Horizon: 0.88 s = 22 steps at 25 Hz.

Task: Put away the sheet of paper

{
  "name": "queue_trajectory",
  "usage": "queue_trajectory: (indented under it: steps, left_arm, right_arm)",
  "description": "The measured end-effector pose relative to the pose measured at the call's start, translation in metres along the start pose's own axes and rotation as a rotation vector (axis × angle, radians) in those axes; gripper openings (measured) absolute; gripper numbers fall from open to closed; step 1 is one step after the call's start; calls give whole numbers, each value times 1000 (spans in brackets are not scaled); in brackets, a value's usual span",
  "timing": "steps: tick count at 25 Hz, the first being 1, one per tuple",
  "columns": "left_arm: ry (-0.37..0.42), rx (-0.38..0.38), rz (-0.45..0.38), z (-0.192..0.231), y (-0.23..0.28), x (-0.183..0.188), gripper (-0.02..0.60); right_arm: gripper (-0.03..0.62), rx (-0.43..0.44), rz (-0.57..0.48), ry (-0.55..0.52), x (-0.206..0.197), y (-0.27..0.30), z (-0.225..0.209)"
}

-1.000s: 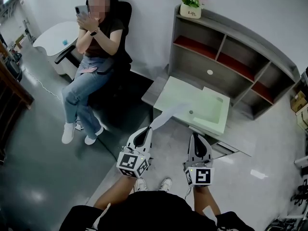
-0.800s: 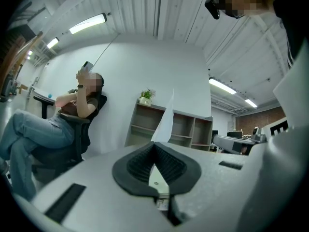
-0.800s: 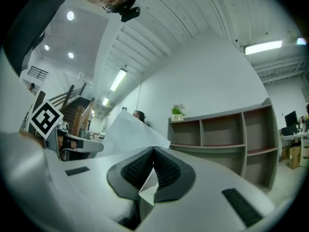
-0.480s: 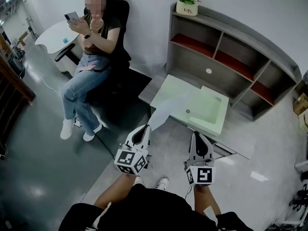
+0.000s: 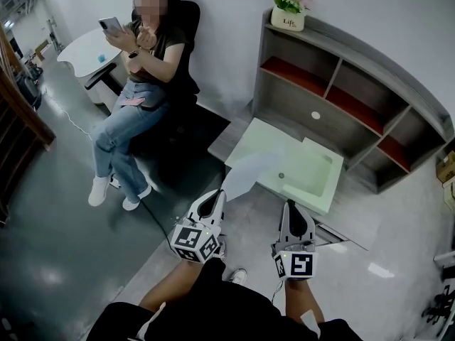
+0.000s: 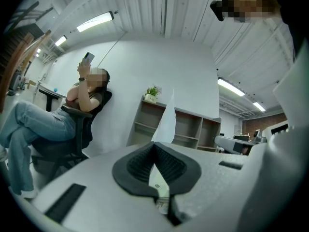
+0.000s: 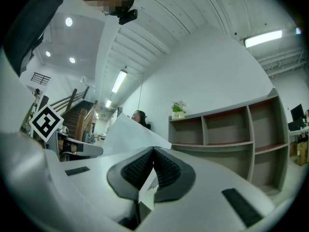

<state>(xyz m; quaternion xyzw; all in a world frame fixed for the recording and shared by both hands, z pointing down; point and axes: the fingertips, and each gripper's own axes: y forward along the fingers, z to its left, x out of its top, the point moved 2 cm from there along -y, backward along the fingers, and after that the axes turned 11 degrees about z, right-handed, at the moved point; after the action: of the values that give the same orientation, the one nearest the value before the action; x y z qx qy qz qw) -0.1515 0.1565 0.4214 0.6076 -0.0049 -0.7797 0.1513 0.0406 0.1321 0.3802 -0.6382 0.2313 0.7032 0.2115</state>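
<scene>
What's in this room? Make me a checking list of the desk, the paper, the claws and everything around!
Surface: pale green desk in front of the shelf; one small round thing on it.
Job's things: paper, held up in the air in front of the desk.
Clutter: plant pot on top of the shelf; small white disc inside the shelf.
Claws: left claw shut on the paper; right claw shut on the paper too.
Cables: white cable on the floor near the seated person.
Surroundings: the seated person holds a phone; white table beside them.
</scene>
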Motion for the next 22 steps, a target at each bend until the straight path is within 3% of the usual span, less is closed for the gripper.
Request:
queue_trajectory:
  steps: [12, 22]
  left_arm:
    - [-19, -74, 20, 54, 66, 25, 6]
    - [-25, -159, 38, 77, 116, 42, 6]
  right_arm:
    - [17, -15, 36, -41, 8, 87, 5]
    - [17, -126, 52, -43, 9, 124, -10]
